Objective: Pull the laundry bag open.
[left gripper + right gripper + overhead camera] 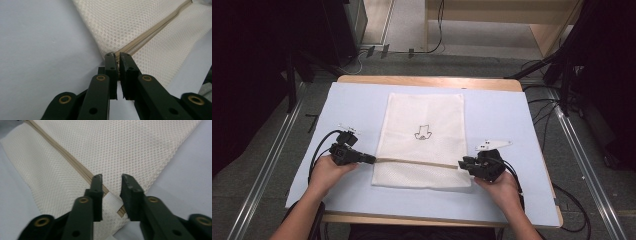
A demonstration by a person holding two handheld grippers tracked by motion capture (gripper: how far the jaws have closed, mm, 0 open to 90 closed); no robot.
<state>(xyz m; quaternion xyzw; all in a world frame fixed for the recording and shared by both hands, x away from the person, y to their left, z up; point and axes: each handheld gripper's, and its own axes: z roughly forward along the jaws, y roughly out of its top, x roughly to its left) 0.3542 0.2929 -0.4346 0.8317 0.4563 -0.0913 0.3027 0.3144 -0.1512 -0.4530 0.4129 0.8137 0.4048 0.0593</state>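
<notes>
A white mesh bag [422, 120] lies flat on the pale blue mat [352, 100], with a beige zipper [417, 162] running across its near part. My left gripper [373, 159] is at the zipper's left end. In the left gripper view its jaws [117, 56] stand only a narrow gap apart, with the zipper [150, 32] end at their tips. At the zipper's right end is my right gripper [460, 164]. Its jaws [111, 178] are clearly apart over the zipper [62, 152] end and a small white tab [110, 201], not pressing on them.
The mat covers a wooden table [427, 80] and leaves bare blue on both sides of the bag. A small black print [423, 133] marks the bag's middle. Cables [319, 150] trail from both grippers. Dark frames and floor cables surround the table.
</notes>
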